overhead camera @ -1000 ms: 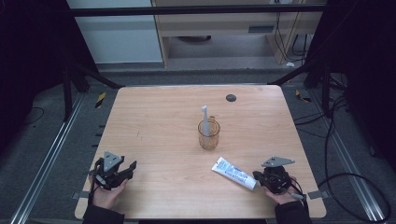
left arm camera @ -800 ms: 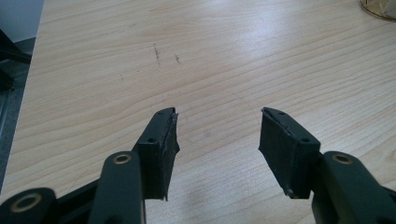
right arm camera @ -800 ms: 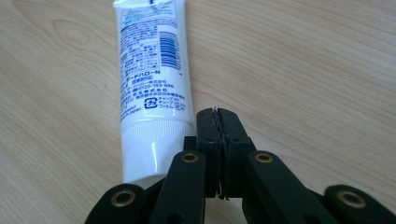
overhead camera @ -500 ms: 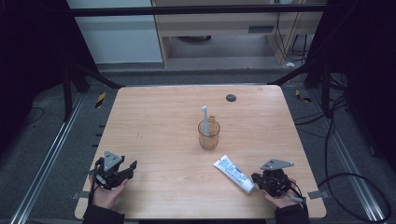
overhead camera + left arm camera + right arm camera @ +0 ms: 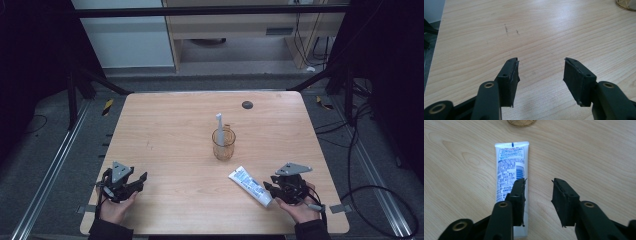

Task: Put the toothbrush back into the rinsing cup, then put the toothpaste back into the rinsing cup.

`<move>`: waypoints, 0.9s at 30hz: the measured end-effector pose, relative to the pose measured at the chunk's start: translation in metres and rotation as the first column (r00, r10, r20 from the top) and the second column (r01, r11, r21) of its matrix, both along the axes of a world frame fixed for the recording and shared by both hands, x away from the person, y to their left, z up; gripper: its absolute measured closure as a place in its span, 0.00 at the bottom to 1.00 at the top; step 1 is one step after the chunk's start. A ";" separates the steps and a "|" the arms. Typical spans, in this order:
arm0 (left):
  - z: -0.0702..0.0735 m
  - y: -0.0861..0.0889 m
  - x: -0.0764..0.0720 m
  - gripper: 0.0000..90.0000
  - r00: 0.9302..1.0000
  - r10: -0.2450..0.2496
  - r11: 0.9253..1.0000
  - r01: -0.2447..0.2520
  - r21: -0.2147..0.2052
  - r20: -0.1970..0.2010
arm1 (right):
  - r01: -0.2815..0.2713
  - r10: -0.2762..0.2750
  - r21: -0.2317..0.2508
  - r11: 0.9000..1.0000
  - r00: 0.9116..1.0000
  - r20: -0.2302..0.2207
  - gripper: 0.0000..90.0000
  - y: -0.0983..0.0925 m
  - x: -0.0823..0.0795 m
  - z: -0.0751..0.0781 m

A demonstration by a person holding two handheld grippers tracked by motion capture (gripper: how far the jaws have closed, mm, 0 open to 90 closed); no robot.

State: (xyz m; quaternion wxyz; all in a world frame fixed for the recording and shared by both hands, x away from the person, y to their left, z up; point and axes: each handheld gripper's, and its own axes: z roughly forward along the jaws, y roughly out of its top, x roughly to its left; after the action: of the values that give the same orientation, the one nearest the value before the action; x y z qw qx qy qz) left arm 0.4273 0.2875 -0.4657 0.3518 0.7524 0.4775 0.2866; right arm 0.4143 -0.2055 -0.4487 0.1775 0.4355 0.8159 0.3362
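Note:
A white toothpaste tube (image 5: 510, 170) lies flat on the wooden table (image 5: 170, 130), its crimped end towards the cup. My right gripper (image 5: 539, 181) hovers over its near end. The jaws have just been opening and stand open with bare wood between them; the tube runs under the left-hand jaw. In the high view this gripper (image 5: 272, 189) is at the front right, by the tube (image 5: 250, 184). My left gripper (image 5: 541, 60) is open over bare wood at the front left (image 5: 140, 179). A clear cup (image 5: 223, 143) holds a white toothbrush (image 5: 219, 125) upright mid-table.
A small dark disc (image 5: 247, 104) lies near the table's far edge. The cup's base shows at the top of the right gripper view (image 5: 521, 122) and in the top right corner of the left gripper view (image 5: 626, 3). Cables and metal rails flank the table.
The right gripper's jaws have spread apart and the hand has lifted slightly over the tube, which stays on the table. The left hand has kept still.

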 end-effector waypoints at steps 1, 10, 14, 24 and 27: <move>0.000 0.000 0.000 0.50 1.000 0.001 1.000 -0.001 0.001 -0.001 | -0.002 0.002 -0.002 1.000 1.000 0.005 0.65 0.001 0.000 0.002; -0.001 0.000 0.002 0.50 1.000 0.001 1.000 -0.001 0.005 -0.008 | -0.026 0.026 -0.011 1.000 1.000 -0.014 0.50 0.019 0.011 0.009; -0.001 0.000 0.002 0.49 1.000 0.002 1.000 -0.002 0.008 -0.013 | -0.035 0.034 -0.026 0.999 0.999 -0.026 0.48 0.028 0.017 0.008; -0.003 -0.002 0.005 0.47 0.999 0.003 1.000 -0.002 0.016 -0.034 | -0.058 0.054 -0.055 0.997 0.995 -0.081 0.45 0.045 0.028 0.005; -0.004 -0.001 0.007 0.47 0.999 0.003 1.000 -0.003 0.017 -0.036 | -0.065 0.058 -0.060 0.996 0.993 -0.103 0.44 0.049 0.032 0.002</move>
State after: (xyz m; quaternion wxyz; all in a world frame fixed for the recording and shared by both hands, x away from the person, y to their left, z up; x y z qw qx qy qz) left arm 0.4340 0.2861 -0.4694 0.3363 0.7596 0.4826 0.2774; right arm 0.4460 -0.1568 -0.4467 0.1392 0.4209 0.8470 0.2933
